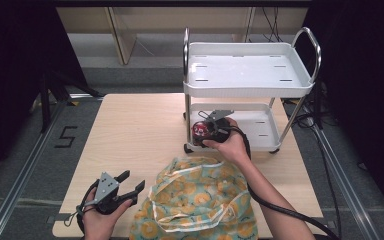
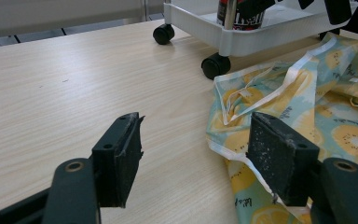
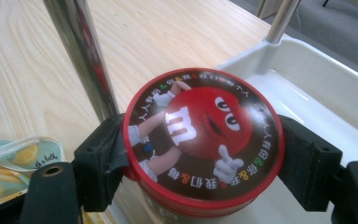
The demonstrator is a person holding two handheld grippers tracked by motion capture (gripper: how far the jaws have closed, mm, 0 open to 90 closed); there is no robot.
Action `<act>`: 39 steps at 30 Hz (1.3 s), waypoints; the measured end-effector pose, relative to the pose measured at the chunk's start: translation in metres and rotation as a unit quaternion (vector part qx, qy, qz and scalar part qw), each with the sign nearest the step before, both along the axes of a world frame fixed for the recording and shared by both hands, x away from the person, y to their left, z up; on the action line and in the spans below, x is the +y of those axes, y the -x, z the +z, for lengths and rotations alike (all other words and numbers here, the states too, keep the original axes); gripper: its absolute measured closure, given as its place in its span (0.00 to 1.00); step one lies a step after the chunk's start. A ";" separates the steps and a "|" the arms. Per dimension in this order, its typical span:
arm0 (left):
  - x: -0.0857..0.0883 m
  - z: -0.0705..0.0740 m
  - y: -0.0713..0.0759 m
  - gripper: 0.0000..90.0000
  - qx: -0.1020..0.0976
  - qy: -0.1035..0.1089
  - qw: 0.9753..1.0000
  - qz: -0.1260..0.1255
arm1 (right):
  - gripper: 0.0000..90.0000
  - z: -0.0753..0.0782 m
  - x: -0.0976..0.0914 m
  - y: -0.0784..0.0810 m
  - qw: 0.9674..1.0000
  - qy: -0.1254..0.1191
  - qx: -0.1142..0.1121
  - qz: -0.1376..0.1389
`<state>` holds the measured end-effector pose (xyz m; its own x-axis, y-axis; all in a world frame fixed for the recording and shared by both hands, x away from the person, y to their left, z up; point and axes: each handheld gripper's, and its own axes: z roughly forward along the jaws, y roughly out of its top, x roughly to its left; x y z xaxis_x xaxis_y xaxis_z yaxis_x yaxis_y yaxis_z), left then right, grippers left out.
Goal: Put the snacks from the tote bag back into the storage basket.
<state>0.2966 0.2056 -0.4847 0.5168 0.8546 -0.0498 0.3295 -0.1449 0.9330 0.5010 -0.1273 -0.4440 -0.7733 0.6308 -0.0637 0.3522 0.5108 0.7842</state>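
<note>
A round candy tin (image 3: 204,140) with a red lid and a cartoon figure on it sits between the jaws of my right gripper (image 3: 200,163), which is shut on its sides. In the high view the tin (image 1: 200,130) is at the front left corner of the white cart's lower shelf (image 1: 260,131), beside a chrome post (image 3: 81,56). My left gripper (image 1: 128,183) stands open and holds nothing, near the table's front left, just left of a yellow-and-teal lemon-print bag (image 1: 200,200). Its pads (image 2: 276,151) hang over the bag's edge (image 2: 279,98).
The white two-shelf cart (image 1: 247,90) stands on castors (image 2: 214,65) at the back right of the wooden table (image 1: 135,135). Its top shelf is bare. Black curtains flank both sides. Cables trail from both grippers.
</note>
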 end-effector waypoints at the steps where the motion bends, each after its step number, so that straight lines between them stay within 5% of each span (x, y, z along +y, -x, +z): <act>1: 0.000 0.000 0.000 0.38 0.000 0.000 1.000 0.000 | 0.29 0.001 0.000 0.000 1.000 0.002 -0.001 -0.003; 10: 0.000 0.001 0.000 0.38 -0.004 -0.007 1.000 -0.002 | 0.27 0.008 0.001 0.005 1.000 0.000 -0.006 -0.012; 13: 0.000 0.001 0.000 0.38 -0.003 -0.006 1.000 -0.001 | 0.25 0.015 0.001 0.007 1.000 -0.005 -0.020 0.003; 20: -0.001 0.001 0.000 0.38 -0.004 -0.004 1.000 -0.001 | 0.24 0.023 -0.001 0.015 0.999 0.001 -0.036 -0.016; 39: -0.001 0.001 0.000 0.38 -0.009 -0.001 1.000 -0.002 | 0.25 0.030 -0.019 0.038 0.999 -0.005 -0.040 -0.036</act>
